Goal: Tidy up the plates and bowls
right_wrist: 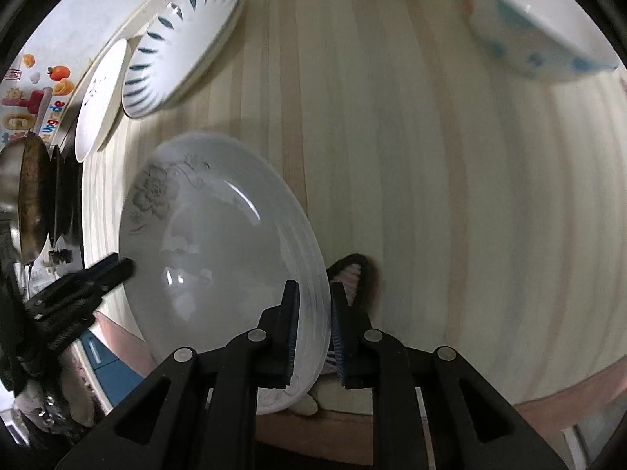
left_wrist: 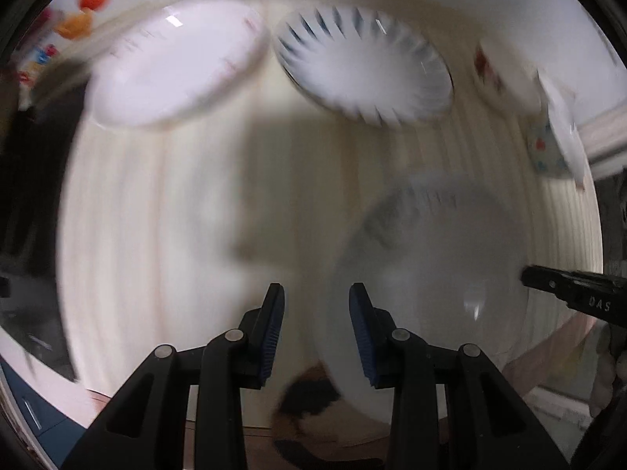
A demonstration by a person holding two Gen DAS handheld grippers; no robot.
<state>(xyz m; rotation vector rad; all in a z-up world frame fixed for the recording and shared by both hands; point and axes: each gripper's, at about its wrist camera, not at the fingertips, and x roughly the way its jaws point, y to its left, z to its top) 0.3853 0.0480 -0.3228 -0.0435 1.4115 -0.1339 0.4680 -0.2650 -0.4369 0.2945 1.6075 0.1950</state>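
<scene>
My right gripper (right_wrist: 315,313) is shut on the rim of a white plate with a grey flower print (right_wrist: 219,258) and holds it tilted above the pale wooden table (right_wrist: 431,156). The same plate shows blurred in the left wrist view (left_wrist: 427,270). My left gripper (left_wrist: 316,333) is open and empty beside that plate's left edge; it shows in the right wrist view (right_wrist: 117,268). At the back lie a plain white plate (left_wrist: 176,66) and a blue-striped plate (left_wrist: 364,70). A white bowl with blue and red dots (right_wrist: 540,27) sits at the far right.
A dark pan (right_wrist: 31,196) and black hob lie beyond the table's left edge. Coloured stickers (right_wrist: 35,94) are on the wall. A slippered foot (right_wrist: 352,274) shows below the table's near edge.
</scene>
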